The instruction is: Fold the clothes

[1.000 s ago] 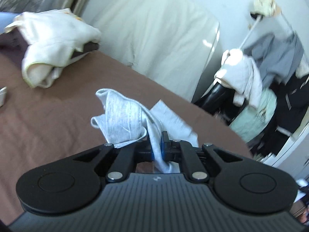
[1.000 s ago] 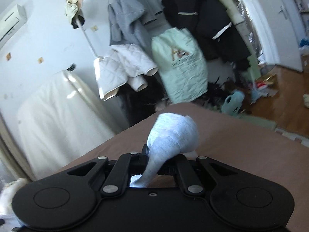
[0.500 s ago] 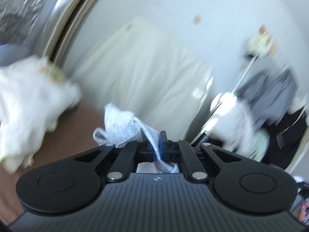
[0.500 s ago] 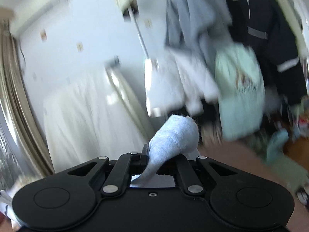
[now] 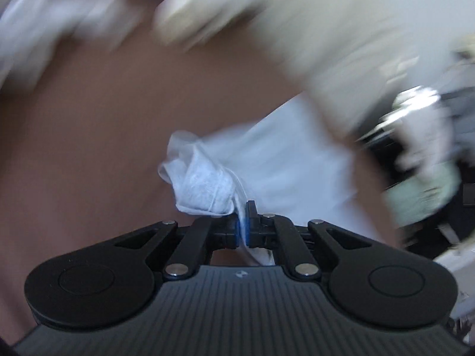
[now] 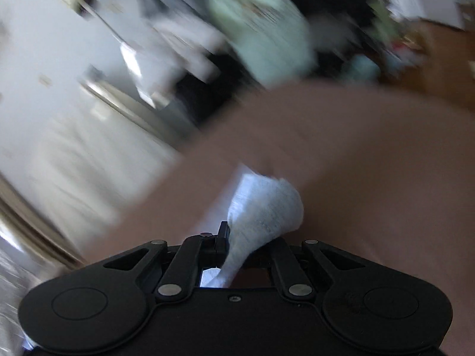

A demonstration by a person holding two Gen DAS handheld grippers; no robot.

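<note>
Two hand-held grippers clamp pale grey garment (image 5: 204,178): left hand-held gripper (image 5: 243,228), right hand-held gripper (image 6: 234,246); cloth spreads ahead over brown bed (image 5: 89,148).

Motion blur smears everything beyond the brown bed cover (image 5: 89,136): the pale heaps (image 5: 53,26) at its far edge and the hanging clothes (image 6: 261,26) past its far corner cannot be identified. The grey garment (image 5: 204,178) hides its pinched part between closed jaws in both views.
</note>
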